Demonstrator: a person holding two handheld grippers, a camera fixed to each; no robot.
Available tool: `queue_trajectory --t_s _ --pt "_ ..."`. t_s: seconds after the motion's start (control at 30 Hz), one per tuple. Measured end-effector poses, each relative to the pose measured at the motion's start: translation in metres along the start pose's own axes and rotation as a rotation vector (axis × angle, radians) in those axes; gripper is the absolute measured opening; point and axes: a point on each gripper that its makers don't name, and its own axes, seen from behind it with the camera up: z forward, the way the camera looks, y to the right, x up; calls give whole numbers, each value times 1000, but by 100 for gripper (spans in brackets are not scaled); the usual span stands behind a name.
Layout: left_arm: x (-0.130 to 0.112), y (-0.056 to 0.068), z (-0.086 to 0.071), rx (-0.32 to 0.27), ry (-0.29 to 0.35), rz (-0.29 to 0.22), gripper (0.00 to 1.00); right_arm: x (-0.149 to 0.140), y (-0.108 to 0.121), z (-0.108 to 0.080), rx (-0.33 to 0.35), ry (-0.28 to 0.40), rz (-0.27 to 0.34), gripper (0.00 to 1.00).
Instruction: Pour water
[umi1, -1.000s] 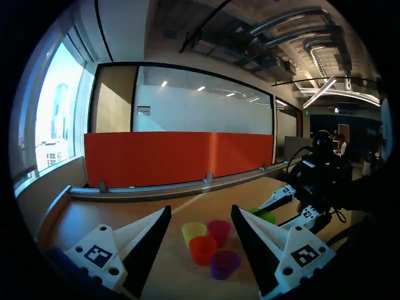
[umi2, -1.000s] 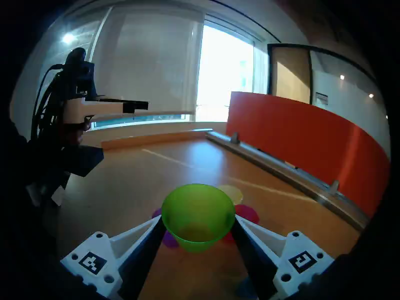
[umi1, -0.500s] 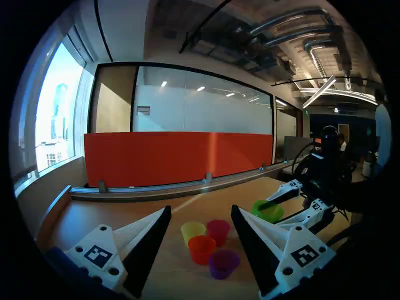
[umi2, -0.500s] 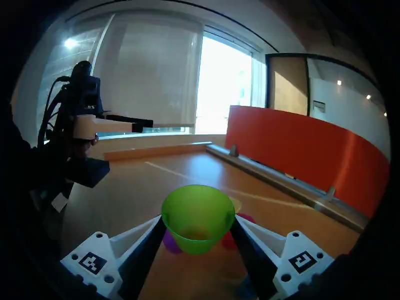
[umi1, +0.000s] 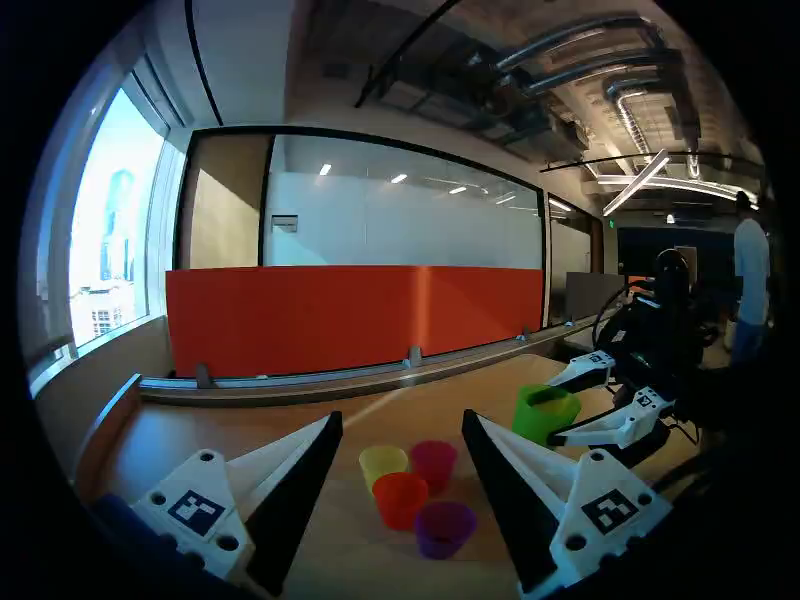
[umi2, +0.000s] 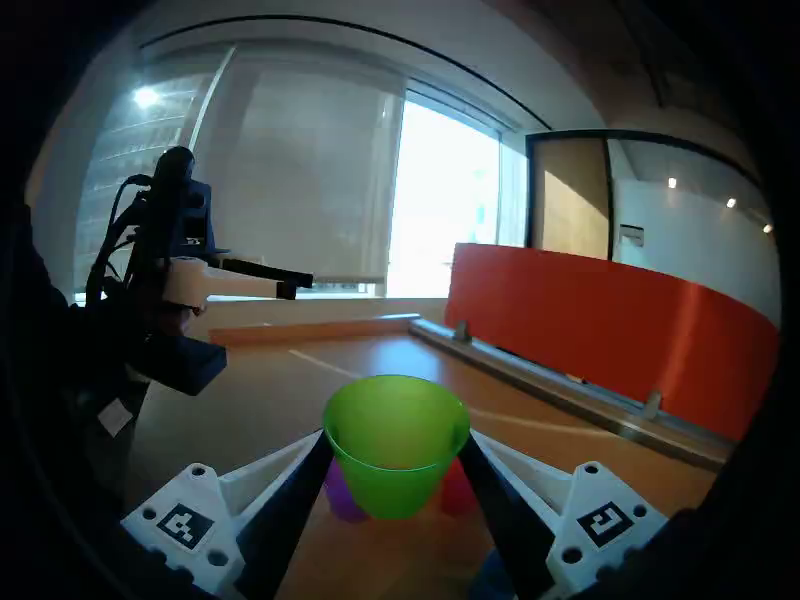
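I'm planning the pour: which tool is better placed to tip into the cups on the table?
Right, likely. The right tool is shut on the upright green cup, close to the orange cup and purple cup on the table. The left tool is open and holds nothing.

Green cup (umi2: 396, 445) upright, aloft, near clustered yellow cup (umi1: 383, 465), pink cup (umi1: 433, 463), orange cup (umi1: 400, 498) and purple cup (umi1: 444, 527).
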Motion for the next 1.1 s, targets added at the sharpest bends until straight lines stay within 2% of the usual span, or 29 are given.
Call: queue_trajectory --t_s 0.4,0.73,1.1 --pt "-2 3 1 -5 0 0 88 16 -7 -7 7 74 -7 91" --pt "-2 5 3 -7 -2 2 88 20 -7 -10 4 93 27 90" --pt "-4 10 9 -17 -12 15 88 19 -3 -27 -12 97 52 90"
